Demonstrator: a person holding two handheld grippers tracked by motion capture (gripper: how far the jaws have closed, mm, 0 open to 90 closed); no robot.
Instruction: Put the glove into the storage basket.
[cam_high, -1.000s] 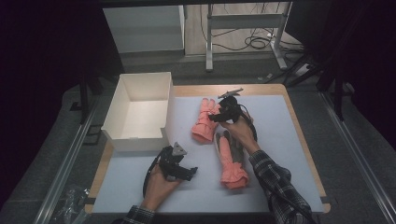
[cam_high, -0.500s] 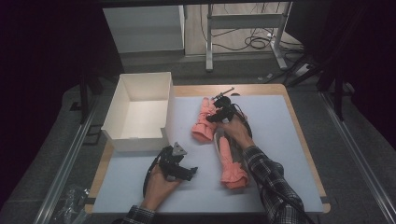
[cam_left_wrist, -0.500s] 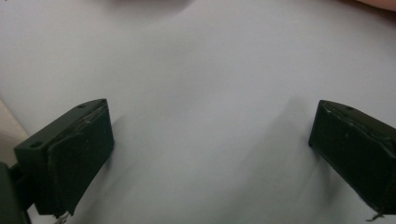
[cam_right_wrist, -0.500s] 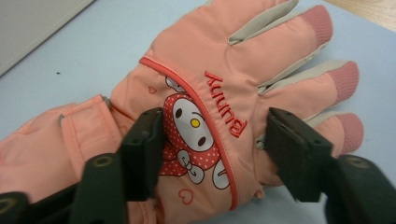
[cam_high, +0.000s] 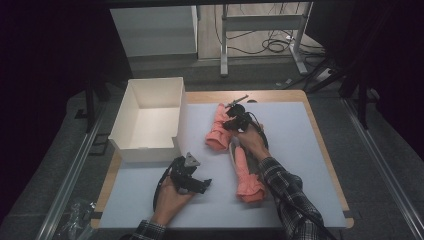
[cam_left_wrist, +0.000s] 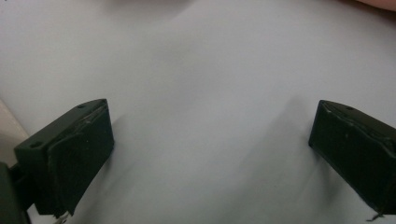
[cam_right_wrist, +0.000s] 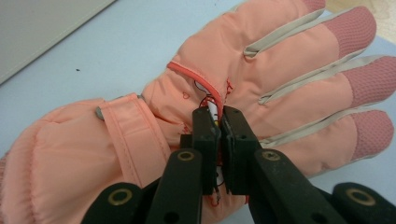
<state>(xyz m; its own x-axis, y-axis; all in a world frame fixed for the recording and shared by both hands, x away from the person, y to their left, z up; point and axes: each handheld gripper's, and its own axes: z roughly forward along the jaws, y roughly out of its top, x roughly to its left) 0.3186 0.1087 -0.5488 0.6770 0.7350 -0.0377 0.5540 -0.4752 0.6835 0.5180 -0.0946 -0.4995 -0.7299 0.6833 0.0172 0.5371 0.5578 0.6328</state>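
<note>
Two pink gloves on the table (cam_high: 300, 150): right claw (cam_right_wrist: 219, 122) now pinches the far glove (cam_right_wrist: 243, 84) mid-table after sliding up off the near glove (cam_high: 247, 177), left claw (cam_left_wrist: 210, 154) still gaping, empty.

I log wooden table (cam_high: 320, 130) at frame centre, pale sheet (cam_high: 290, 125) covering most of top. On sheet: white open box (cam_high: 150, 117) at left edge, upper left of centre; pink glove (cam_high: 218, 129) at centre; second pink glove (cam_high: 247, 177) lower right of it, near front.
</note>
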